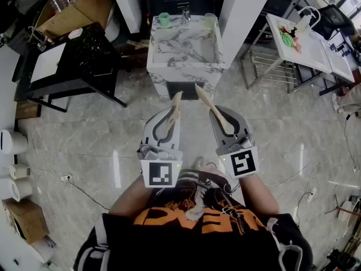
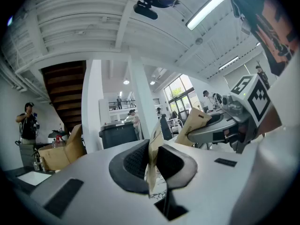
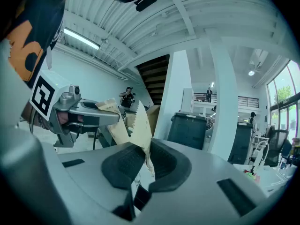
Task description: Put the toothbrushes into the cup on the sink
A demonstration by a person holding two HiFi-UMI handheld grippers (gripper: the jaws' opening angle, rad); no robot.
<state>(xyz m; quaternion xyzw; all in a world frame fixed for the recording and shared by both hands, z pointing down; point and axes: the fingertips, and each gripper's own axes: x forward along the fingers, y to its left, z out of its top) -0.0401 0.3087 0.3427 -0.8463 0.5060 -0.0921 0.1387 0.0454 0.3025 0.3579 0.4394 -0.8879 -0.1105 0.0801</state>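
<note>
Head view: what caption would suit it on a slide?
Before the marble sink and green cup: left gripper clamps one wrapped toothbrush, right gripper the other wrapped toothbrush.

Head cam steeply down, others level, fwd

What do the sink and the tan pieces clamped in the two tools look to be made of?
Sink: white with grey veining and a smooth surface, so marble or a marble-look material. Left wrapper and right wrapper: tan, matte, thin and creased, the right one with a serrated edge. Both are probably kraft paper. Their contents are hidden.
</note>
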